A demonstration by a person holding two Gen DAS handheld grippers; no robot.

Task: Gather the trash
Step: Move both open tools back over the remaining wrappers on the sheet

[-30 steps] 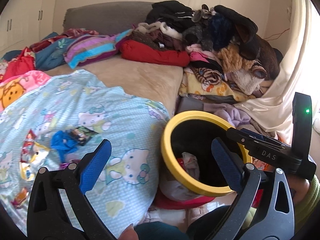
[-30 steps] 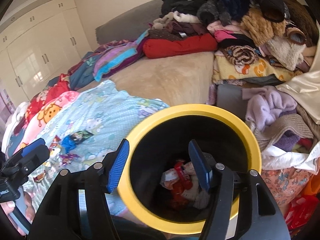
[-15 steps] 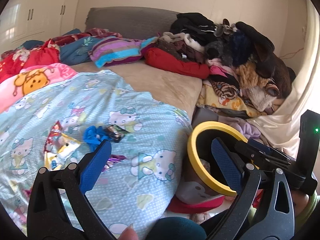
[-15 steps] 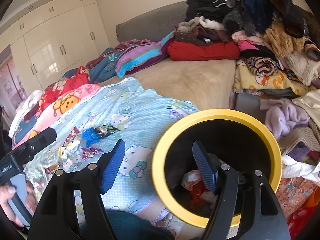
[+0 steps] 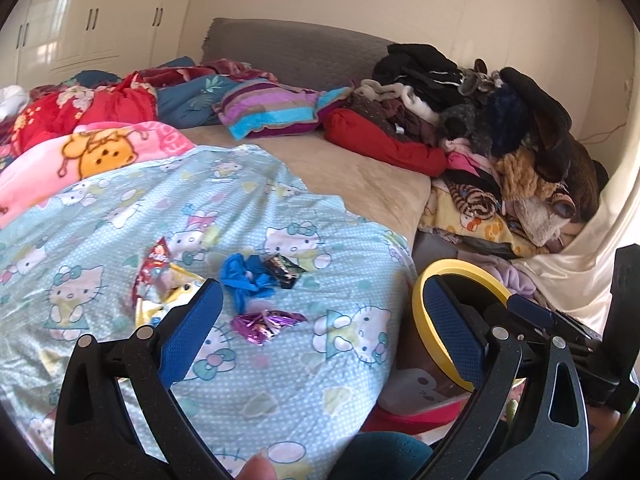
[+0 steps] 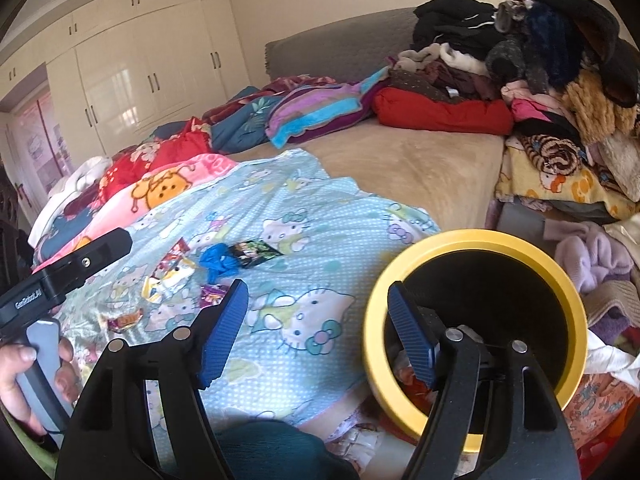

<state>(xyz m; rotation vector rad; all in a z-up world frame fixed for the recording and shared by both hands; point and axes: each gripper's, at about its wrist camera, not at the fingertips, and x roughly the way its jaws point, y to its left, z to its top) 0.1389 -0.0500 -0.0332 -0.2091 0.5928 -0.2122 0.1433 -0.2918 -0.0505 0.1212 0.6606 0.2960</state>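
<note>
- The left claw (image 5: 320,328) stands wide with nothing between its blue pads, hanging above the near part of the bed.
- The right claw (image 6: 316,332) is also wide and empty; its jaws have just been opening, and its right pad sits in front of the bin's mouth.
- The trash lies in a loose cluster on the light blue cartoon-cat sheet (image 5: 280,392): a crumpled blue wrapper (image 5: 244,280), a dark wrapper (image 5: 285,271) touching it on the right, a purple foil wrapper (image 5: 266,322) just below, and a red and yellow snack bag (image 5: 160,276) to the left.
- Around the cluster the sheet is bare, with open room on every side. The sheet's right edge drops off the side of the bed.
- The black bin with a yellow rim (image 6: 576,292) stands beside that edge of the bed, tilted toward the camera; crumpled red and white rubbish shows at its bottom.
- Beyond the sheet a bare tan stretch of mattress (image 6: 412,168) runs back to a grey headboard (image 5: 296,50).
- A tall heap of clothes (image 5: 500,132) closes off the far right side, right behind the bin.
- Folded blankets (image 5: 92,148) line the left edge.
</note>
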